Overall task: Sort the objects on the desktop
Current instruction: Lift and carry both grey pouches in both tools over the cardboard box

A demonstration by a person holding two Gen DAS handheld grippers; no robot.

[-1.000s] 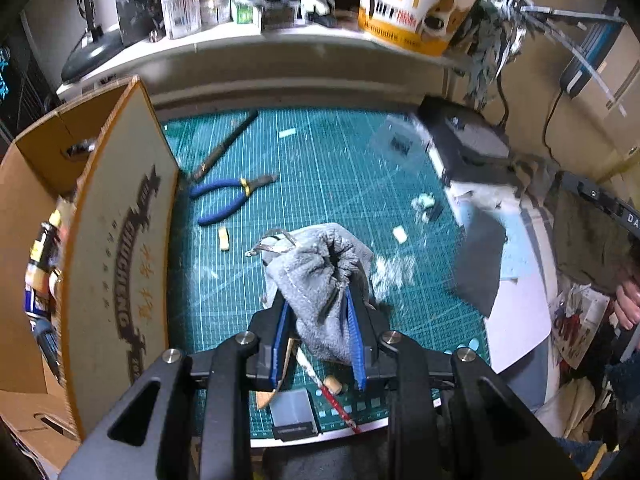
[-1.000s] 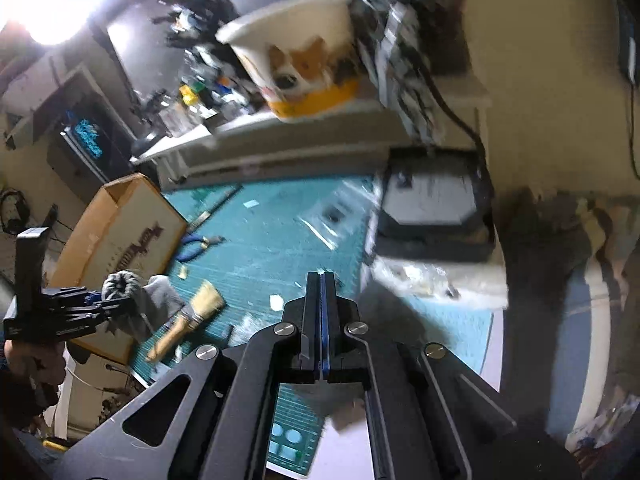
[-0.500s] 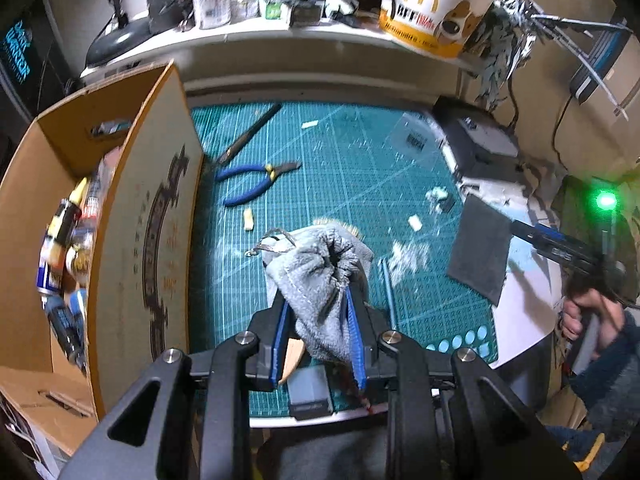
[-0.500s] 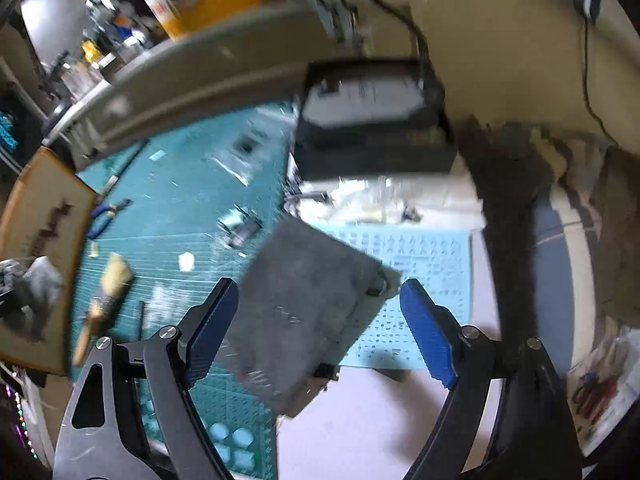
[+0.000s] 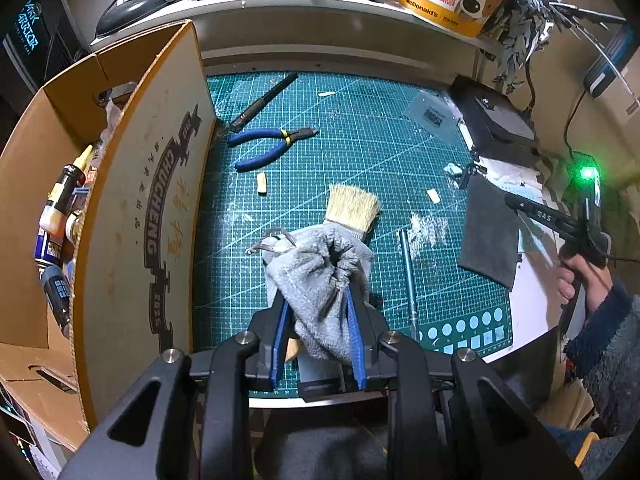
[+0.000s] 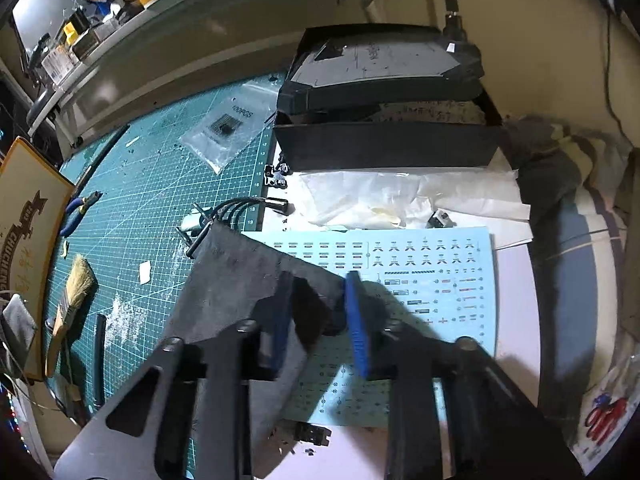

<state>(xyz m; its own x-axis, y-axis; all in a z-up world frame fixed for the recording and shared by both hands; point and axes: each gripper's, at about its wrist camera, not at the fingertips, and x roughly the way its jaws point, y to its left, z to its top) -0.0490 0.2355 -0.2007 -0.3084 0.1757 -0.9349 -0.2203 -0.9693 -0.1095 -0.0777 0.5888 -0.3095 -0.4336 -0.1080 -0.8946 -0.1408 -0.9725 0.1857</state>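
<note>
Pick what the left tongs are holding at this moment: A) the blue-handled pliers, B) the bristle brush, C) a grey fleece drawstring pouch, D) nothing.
C: the left tongs are shut on the grey fleece drawstring pouch, which bunches between the blue pads, while the blue-handled pliers and the bristle brush lie on the green cutting mat.

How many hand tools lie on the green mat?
4: pliers and a dark file near the box, a brush mid-mat, a metal rod beside it. Others may be hidden.
</note>
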